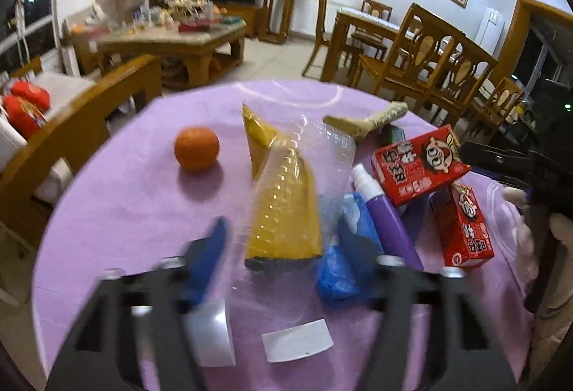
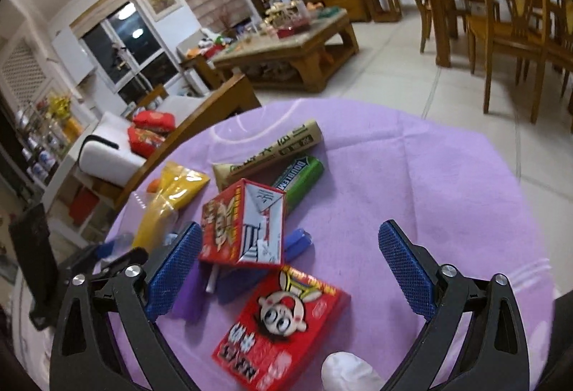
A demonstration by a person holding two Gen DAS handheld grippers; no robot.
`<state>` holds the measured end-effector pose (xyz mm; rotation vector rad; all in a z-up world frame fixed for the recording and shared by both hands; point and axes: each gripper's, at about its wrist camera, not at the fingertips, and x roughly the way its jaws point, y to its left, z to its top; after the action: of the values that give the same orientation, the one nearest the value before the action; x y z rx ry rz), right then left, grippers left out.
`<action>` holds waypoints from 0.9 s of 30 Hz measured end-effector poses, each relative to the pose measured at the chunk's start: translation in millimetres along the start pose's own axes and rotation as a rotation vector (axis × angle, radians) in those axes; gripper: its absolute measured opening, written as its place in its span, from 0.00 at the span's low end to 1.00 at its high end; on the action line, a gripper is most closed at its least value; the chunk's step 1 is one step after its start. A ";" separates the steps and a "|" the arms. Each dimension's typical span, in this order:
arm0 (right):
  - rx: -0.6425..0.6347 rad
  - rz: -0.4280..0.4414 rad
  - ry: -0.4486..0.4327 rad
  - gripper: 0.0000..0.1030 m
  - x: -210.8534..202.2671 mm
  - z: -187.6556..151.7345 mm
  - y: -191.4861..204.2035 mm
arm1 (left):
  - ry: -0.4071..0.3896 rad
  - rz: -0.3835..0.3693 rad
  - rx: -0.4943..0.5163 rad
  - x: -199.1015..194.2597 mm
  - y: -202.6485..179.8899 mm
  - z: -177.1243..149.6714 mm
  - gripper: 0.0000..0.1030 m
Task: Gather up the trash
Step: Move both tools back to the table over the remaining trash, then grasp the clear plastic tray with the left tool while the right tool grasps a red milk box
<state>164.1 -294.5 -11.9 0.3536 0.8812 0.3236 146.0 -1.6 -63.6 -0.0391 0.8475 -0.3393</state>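
Note:
Trash lies on a round table with a purple cloth [image 1: 136, 204]. My left gripper [image 1: 286, 247] is open, its fingers either side of a clear plastic bag holding a yellow wrapper [image 1: 286, 212]. Beside it lie a crumpled blue bag [image 1: 343, 265], a purple bottle with a white cap [image 1: 386, 219] and two red cartons [image 1: 419, 162] [image 1: 465, 230]. An orange [image 1: 197, 148] sits to the left. My right gripper [image 2: 290, 265] is open above the red cartons [image 2: 243, 226] [image 2: 283, 323]. A green gum pack [image 2: 301, 183] and a beige tube [image 2: 272, 151] lie beyond.
A white slip [image 1: 297, 341] lies near the table's front edge. A wooden sofa arm [image 1: 82, 136] stands left of the table, dining chairs [image 1: 429, 58] to the right, and a cluttered coffee table [image 1: 172, 40] beyond.

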 end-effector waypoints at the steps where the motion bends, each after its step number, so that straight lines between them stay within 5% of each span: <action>1: -0.003 0.008 0.012 0.70 6.4 -1.2 -0.4 | 0.005 -0.011 -0.006 1.8 1.8 -1.4 0.44; 2: -0.011 0.029 0.022 0.65 11.1 0.5 0.3 | -0.002 -0.018 -0.009 0.7 3.1 -2.7 0.42; 4: -0.021 0.053 0.022 0.40 13.9 -0.4 1.0 | -0.012 -0.045 -0.026 -3.4 6.8 -3.3 0.40; 10: -0.070 0.035 -0.004 0.16 6.3 -4.6 12.3 | -0.084 -0.173 -0.082 -33.0 8.6 -3.8 0.40; 16: -0.080 0.059 -0.037 0.13 -14.0 -14.7 20.7 | -0.136 -0.219 -0.096 -61.7 9.5 -4.6 0.40; 17: -0.076 0.055 -0.039 0.13 -14.1 -14.5 19.6 | -0.147 -0.223 -0.103 -66.8 10.0 -5.1 0.40; 18: -0.073 0.050 -0.034 0.24 -12.0 -14.6 19.3 | -0.159 -0.225 -0.108 -72.0 10.5 -6.1 0.40; 19: -0.058 0.052 -0.016 0.50 -8.5 -12.8 14.9 | -0.168 -0.226 -0.109 -75.1 11.8 -6.2 0.40; 21: -0.016 0.073 -0.010 0.77 -2.4 -17.5 8.5 | -0.186 -0.228 -0.109 -83.9 14.4 -7.3 0.40; 27: 0.068 0.120 0.081 0.77 29.3 -9.7 -7.0 | -0.201 -0.236 -0.104 -92.6 21.6 -7.9 0.40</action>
<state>174.7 -287.0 -40.8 0.4597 0.9542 0.4218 89.5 48.2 -5.1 -0.2675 0.6616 -0.5039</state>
